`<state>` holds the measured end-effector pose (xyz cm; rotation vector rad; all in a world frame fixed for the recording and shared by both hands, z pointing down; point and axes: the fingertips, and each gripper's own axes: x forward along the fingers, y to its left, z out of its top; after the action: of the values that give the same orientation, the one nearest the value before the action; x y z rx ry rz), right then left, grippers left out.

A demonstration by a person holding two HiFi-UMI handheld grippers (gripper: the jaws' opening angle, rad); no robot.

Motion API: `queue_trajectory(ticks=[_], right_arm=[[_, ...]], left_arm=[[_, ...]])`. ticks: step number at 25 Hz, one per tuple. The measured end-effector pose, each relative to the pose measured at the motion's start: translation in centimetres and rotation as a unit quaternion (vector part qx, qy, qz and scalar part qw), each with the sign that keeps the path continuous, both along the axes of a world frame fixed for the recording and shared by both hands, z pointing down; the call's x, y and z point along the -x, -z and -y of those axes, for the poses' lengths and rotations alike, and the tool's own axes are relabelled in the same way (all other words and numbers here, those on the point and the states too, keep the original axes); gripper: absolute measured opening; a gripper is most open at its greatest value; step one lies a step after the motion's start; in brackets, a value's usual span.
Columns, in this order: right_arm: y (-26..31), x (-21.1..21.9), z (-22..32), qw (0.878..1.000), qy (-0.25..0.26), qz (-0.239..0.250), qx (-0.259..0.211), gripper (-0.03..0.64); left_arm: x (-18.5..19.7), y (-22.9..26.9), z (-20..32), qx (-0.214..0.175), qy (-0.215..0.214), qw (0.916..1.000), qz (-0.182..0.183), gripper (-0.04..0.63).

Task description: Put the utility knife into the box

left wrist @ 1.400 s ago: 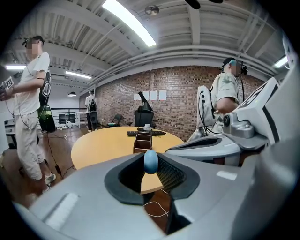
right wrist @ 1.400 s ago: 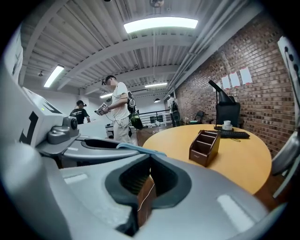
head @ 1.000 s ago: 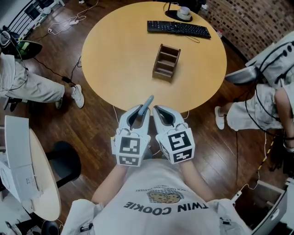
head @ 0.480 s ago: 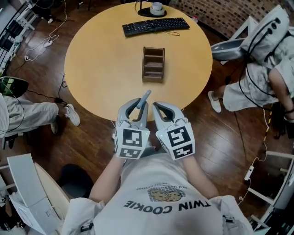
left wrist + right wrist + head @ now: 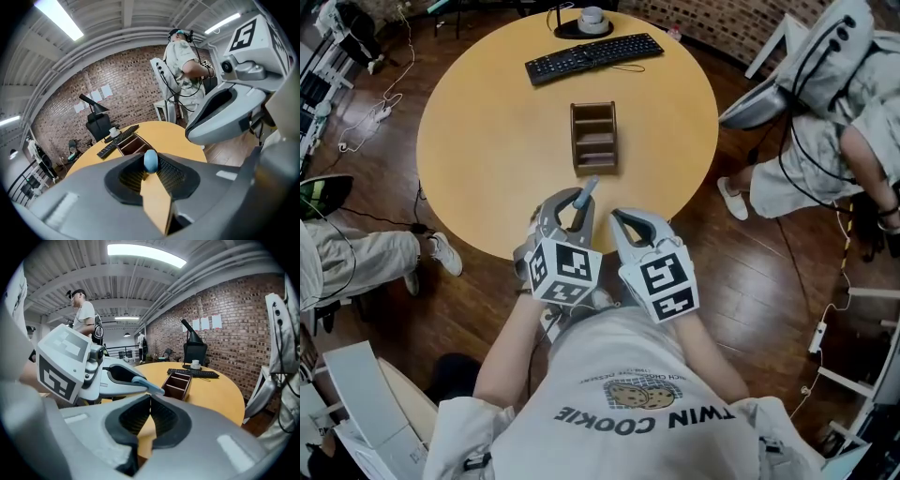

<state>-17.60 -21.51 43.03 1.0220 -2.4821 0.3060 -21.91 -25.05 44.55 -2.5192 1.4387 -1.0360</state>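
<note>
Grips utility knife [image 5: 585,190] in left gripper [image 5: 570,202] fingers, short of box [image 5: 594,139]. Holds right gripper [image 5: 620,218] fingers closed, empty. Not yet inserted.

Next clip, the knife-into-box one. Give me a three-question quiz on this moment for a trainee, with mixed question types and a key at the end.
1. True or false: the right claw is shut with nothing in it.
2. Which claw grips the pale blue utility knife?
A. left claw
B. right claw
C. neither, it lies on the table
3. Fill in the blank: in the head view, the brown wooden compartment box stands on the round tan table between the claws and the black ____.

Key: 1 true; 2 A; 3 keyboard.
</note>
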Motion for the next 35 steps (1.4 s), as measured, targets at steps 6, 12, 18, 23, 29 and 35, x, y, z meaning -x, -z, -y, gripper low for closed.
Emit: queue_trajectory(ticks=[6,12,18,23,29,35], right_arm=[[-0.5,-0.6,2.7,1.000,-0.002,0.003,0.004,0.002],[-0.9,-1.4,5.6,1.000,0.001,0.003,0.009,0.002],[-1.3,-2.5,7.4,1.000,-0.002,0.003,0.010,0.002],[-1.5,-3.1,8.4,1.000,-0.004,0.005,0.014,0.002],[-1.8,-4.1,9.4,1.000,-0.009,0.004,0.017,0.002],[-2.2,-4.7,10.1,1.000,-0.014,0.003,0.021,0.002]], left_arm=[[-0.1,-1.5,2.4,0.025,-0.011,0.9986,0.045,0.075],[-0.8,-3.0,5.4,0.039,-0.040,0.9924,0.109,0.075],[-2.1,-4.7,7.1,0.045,-0.082,0.9806,0.173,0.075],[-3.0,-5.6,8.0,0.052,-0.110,0.9707,0.207,0.075],[-3.5,-7.0,9.2,0.061,-0.135,0.9564,0.251,0.075],[-3.7,-8.2,9.7,0.069,-0.152,0.9466,0.276,0.077]])
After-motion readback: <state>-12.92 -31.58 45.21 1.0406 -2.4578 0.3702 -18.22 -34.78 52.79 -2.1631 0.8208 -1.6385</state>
